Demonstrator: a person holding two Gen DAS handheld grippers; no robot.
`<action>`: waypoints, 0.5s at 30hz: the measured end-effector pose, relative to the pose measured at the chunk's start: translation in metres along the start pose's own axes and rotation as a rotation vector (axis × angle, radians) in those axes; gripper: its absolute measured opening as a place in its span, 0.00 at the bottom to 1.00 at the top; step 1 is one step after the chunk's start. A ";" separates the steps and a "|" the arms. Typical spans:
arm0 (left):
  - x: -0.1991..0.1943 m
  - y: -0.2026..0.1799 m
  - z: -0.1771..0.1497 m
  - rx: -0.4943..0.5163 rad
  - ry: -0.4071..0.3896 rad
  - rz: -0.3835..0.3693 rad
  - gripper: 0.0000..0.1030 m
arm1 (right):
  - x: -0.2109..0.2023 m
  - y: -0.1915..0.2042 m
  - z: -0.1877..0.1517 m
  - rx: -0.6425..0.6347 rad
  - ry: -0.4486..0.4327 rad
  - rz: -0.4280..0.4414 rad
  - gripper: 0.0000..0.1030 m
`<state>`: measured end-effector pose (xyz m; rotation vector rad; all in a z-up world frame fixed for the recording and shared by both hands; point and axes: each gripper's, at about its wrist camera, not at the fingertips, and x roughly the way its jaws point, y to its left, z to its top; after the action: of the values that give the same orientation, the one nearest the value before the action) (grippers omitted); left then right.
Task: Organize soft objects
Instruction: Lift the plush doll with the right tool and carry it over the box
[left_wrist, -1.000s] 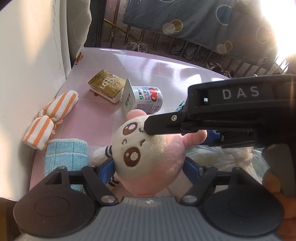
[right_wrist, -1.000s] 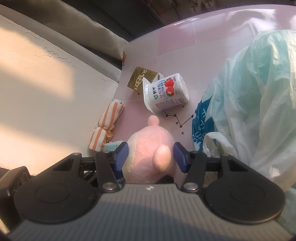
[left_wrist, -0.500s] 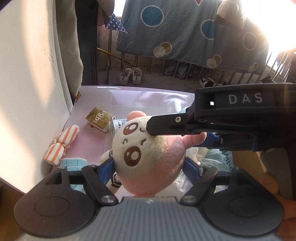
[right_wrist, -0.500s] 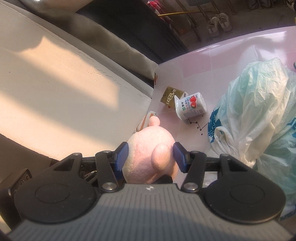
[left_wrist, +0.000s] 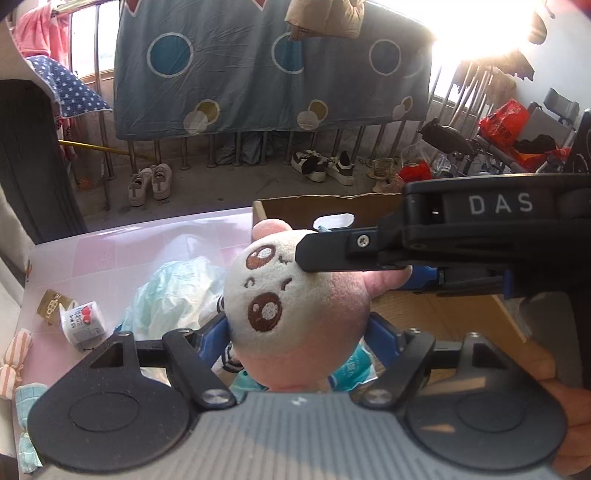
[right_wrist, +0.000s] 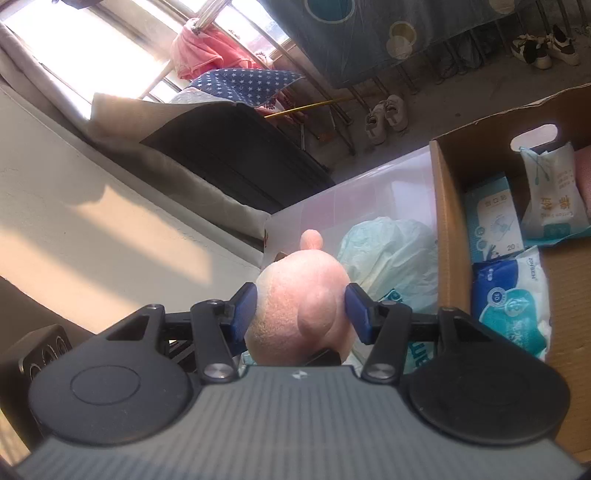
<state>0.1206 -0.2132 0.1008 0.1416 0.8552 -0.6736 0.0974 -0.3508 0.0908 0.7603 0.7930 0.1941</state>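
Observation:
A plush toy (left_wrist: 295, 306) with a cream face and pink head hangs in the air above the pink table (left_wrist: 110, 254). My left gripper (left_wrist: 299, 332) is shut on it, its blue pads pressing both sides of the head. In the left wrist view one of the right gripper's fingers (left_wrist: 332, 251) crosses the toy's forehead from the right. The right wrist view shows the back of the plush toy (right_wrist: 299, 295), with my right gripper (right_wrist: 300, 314) shut on it too. An open cardboard box (right_wrist: 443, 221) stands just to the right.
The box holds tissue and wipe packs (right_wrist: 509, 306). A pale plastic bag (left_wrist: 177, 291) lies below the toy. A yogurt carton (left_wrist: 81, 321), a gold box (left_wrist: 51, 302), a striped orange cloth (left_wrist: 13, 358) and a blue checked towel (left_wrist: 29, 398) lie at the table's left. A wall (right_wrist: 92, 229) runs along the left.
Both grippers have lifted the plush toy up off the table and carried it right. The table items have shrunk away below, and the cardboard box has come into view.

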 end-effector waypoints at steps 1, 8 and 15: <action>0.010 -0.015 0.006 0.017 0.011 -0.023 0.77 | -0.015 -0.016 0.005 0.016 -0.014 -0.017 0.51; 0.089 -0.091 0.025 0.053 0.131 -0.147 0.77 | -0.071 -0.108 0.030 0.080 -0.054 -0.140 0.51; 0.179 -0.107 0.013 -0.016 0.286 -0.210 0.77 | -0.054 -0.199 0.040 0.136 0.031 -0.243 0.51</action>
<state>0.1479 -0.3902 -0.0072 0.1361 1.1605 -0.8558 0.0645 -0.5394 0.0043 0.7825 0.9275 -0.0673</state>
